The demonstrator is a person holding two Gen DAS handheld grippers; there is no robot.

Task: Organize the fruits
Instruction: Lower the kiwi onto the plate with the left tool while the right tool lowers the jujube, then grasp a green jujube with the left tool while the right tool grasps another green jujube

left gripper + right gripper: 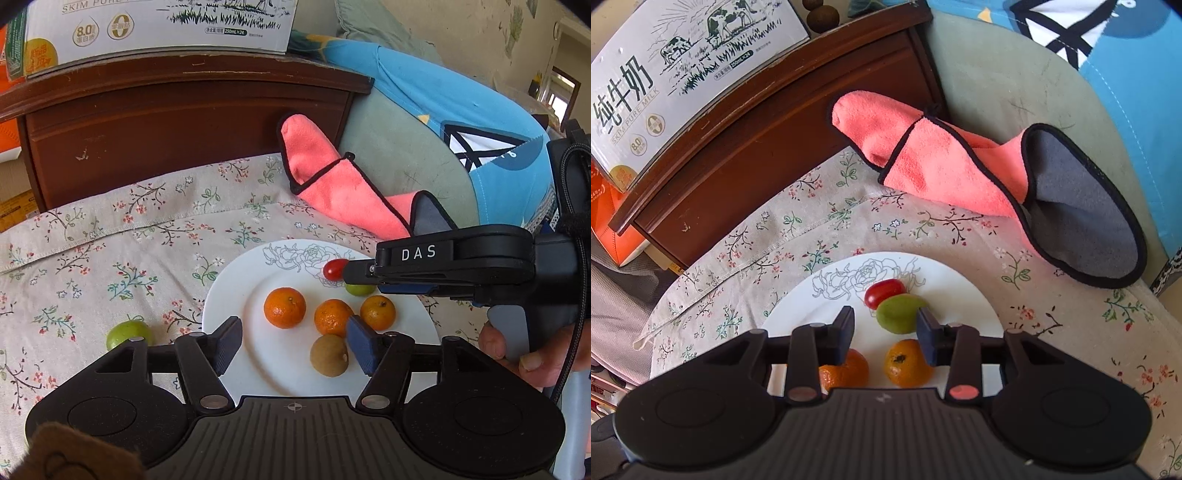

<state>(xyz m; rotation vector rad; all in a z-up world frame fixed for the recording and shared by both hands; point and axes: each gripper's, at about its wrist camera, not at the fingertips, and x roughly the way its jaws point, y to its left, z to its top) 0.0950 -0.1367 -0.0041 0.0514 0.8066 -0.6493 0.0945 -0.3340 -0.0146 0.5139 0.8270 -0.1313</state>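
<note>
Left tongs (293,343) open over the near side of the white plate (229,295), pads clear of the brown round fruit (329,355) between them. Right tongs (886,330) also open, nothing gripped; green oval fruit (899,313) and glossy red tomato (884,291) just past the tips. Three dimpled oranges (284,307) cluster mid-plate. One green fruit (127,333) sits off the plate on the floral cloth (110,229), left of the rim. Fuzzy pink towel (923,155) lies beyond the plate; open cloth to the left.
</note>
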